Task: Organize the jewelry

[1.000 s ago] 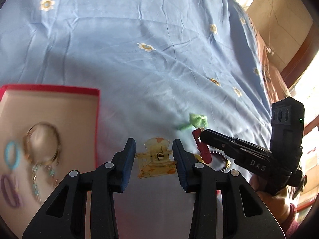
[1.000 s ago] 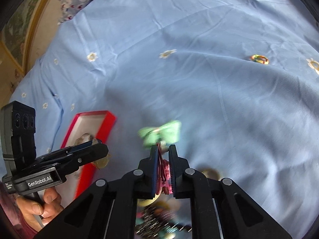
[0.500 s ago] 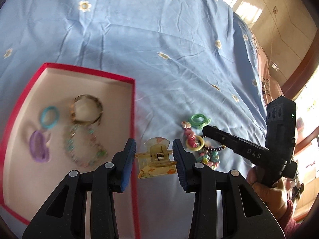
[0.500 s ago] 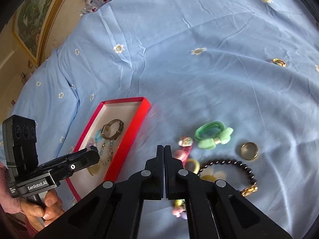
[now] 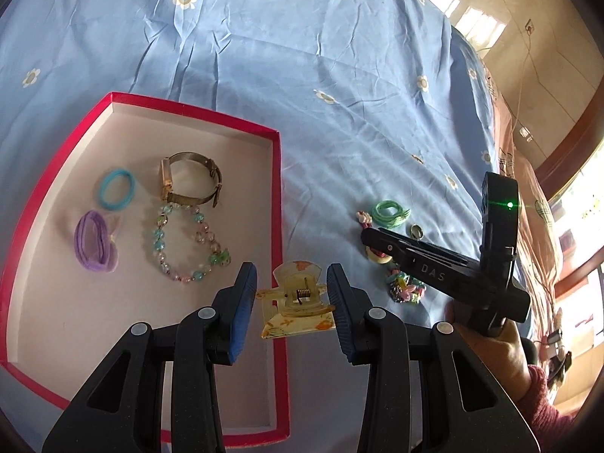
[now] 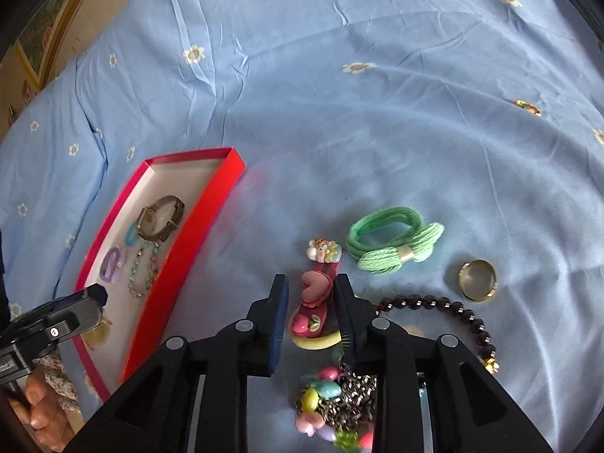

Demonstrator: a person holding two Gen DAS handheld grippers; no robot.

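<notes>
The left tongs [image 5: 291,298] hold a yellow transparent claw hair clip [image 5: 296,302] between its blue pads. The jaws stand wide, and the clip touches the right pad and seems to touch the left one at its tip. It hangs above the right wall of the red box [image 5: 277,204], which lies on the blue bed sheet [image 5: 302,56]. Inside the box lie a watch [image 5: 190,181], a bead bracelet [image 5: 188,249], a blue hair tie [image 5: 116,188] and a purple hair tie [image 5: 94,241].

The right tongs [image 6: 309,315] are open around a pink heart hair clip [image 6: 313,302], and I cannot tell if the pads touch it. Just beside lie a green bow hair tie [image 6: 392,245], a gold ring [image 6: 477,279] and a dark bead bracelet [image 6: 445,313].

The claw clip is probably light, stiff, smooth plastic, so it can slip or crack. I think the best hold is on its two wings near the spring. The heart clip is hard and narrow, so taking it across the long sides looks safest.
</notes>
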